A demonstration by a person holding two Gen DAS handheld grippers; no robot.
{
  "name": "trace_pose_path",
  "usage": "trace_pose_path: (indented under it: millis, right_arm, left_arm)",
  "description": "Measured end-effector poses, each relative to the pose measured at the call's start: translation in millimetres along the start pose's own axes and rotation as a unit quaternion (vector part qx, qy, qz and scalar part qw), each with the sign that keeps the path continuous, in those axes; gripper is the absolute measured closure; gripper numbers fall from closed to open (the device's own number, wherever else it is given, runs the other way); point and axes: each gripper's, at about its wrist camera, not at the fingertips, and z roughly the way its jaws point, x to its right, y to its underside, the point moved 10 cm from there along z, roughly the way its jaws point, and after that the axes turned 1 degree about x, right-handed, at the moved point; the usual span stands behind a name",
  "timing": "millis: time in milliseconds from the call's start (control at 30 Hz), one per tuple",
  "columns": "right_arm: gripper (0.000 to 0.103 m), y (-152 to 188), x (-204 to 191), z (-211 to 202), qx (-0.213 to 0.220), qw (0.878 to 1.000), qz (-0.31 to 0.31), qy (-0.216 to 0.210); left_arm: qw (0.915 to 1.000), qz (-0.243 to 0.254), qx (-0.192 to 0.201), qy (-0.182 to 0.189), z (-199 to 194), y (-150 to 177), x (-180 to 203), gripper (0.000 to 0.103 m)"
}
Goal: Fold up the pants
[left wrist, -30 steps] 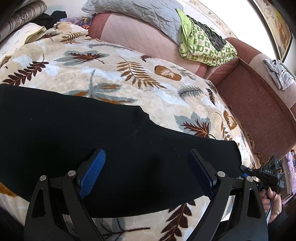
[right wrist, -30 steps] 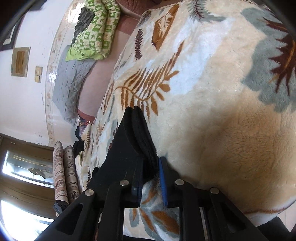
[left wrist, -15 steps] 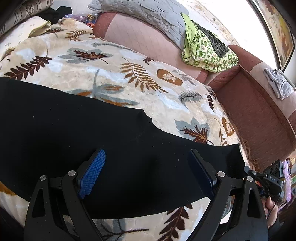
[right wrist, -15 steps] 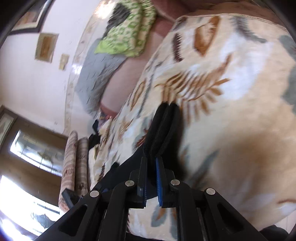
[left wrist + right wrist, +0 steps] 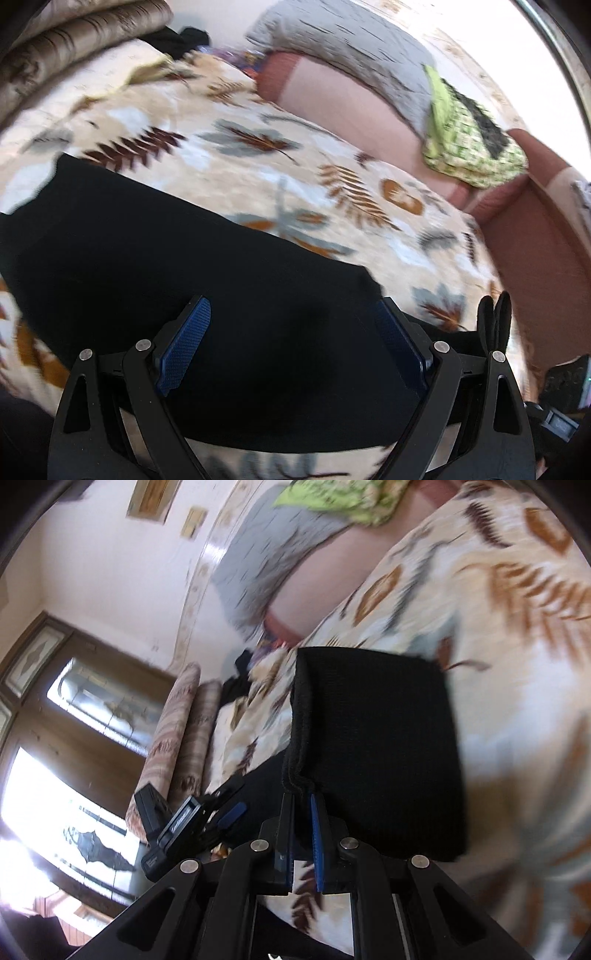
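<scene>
Black pants (image 5: pixel 221 302) lie across a leaf-patterned blanket (image 5: pixel 288 173), filling the middle and lower left of the left wrist view. The left claw (image 5: pixel 291 347) hangs over them at the bottom of the frame, its blue pads spread wide with nothing between them. In the right wrist view, the right claw (image 5: pixel 302 830) at bottom centre is clamped on the hem of a lifted pant leg (image 5: pixel 376 753), which stands up in the centre of the frame.
</scene>
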Motion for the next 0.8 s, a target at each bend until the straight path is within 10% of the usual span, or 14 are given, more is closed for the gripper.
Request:
trace_pose_path:
  millis: [333, 800]
  right_arm:
    - [0.096, 23, -57, 94, -0.057, 0.998, -0.023, -0.024]
    - [0.096, 49, -52, 136, -0.106, 0.993, -0.055, 0.021]
  left_arm:
    - [0.9949, -0.043, 0.035, -0.084, -11, -14, -48, 0.013]
    - [0.9952, -0.05, 0.039, -0.075, -14, -17, -48, 0.013]
